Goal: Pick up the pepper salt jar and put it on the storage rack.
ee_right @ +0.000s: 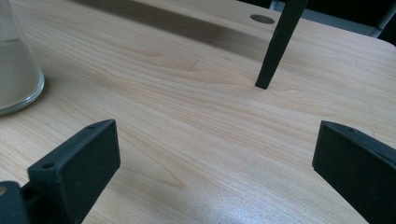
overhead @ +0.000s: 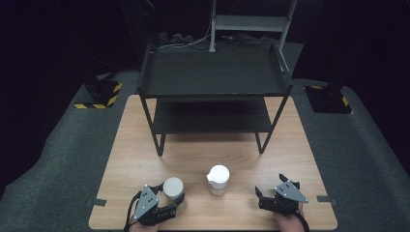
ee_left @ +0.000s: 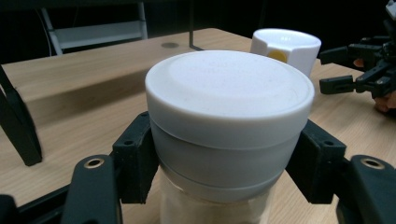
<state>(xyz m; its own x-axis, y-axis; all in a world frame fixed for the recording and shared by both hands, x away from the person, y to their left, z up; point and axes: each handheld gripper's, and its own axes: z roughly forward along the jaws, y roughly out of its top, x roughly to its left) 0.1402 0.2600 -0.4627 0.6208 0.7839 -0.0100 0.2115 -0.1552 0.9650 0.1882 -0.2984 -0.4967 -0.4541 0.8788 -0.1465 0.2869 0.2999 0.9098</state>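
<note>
Now the white-lidded jar [ee_left: 229, 116] stands on the table's [overhead: 145, 145] near edge, left of the spouted jar [overhead: 218, 180], and the left gripper [overhead: 170, 197] has it clamped, its black pads pressing either side just under the lid. So the grasp looks done; lifting and placing, perhaps onto the black shelf [overhead: 212, 72], remain. Meanwhile the right gripper [overhead: 270, 188] waits spread wide, gripping nothing, over bare wood.

The near-left jar [overhead: 173, 188] has a plain white lid over a clear glass body with pale contents. The jar [overhead: 218, 180] to its right is white-capped too, with a yellow spot. The table [overhead: 145, 145] is light wood-grain, the shelf rack [overhead: 212, 72] matte black, and the floor blocks [overhead: 99, 94] yellow-and-black striped.
</note>
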